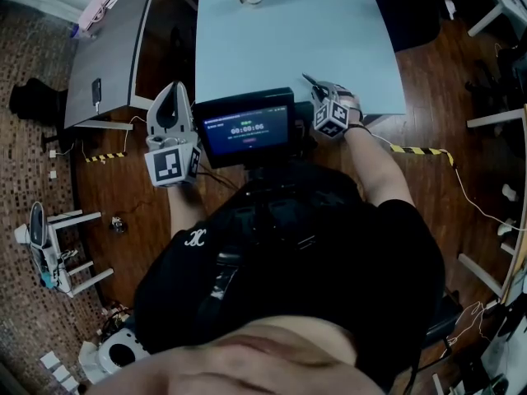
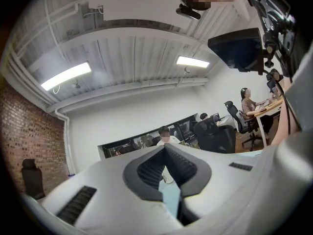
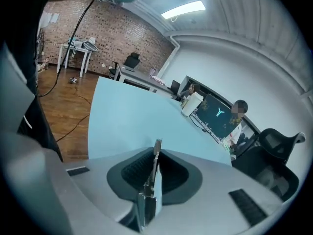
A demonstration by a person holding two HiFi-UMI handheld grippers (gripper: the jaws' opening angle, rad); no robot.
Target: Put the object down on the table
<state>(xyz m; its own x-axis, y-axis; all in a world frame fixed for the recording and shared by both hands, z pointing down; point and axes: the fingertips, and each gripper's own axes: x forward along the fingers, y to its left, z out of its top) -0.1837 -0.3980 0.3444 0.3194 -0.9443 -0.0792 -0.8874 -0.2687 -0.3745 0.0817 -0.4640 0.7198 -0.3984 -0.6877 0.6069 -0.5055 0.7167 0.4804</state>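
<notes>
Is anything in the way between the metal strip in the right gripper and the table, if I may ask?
Nothing visible: the table ahead of the metal strip is bare; a white cup stands only at its far end.

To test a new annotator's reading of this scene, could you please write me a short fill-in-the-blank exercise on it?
1. The thin metal strip is clamped in the ___.
2. The left gripper has its jaws together and holds ___.
3. The table has a light ___ top.

Missing words: right gripper; nothing; blue.
</notes>
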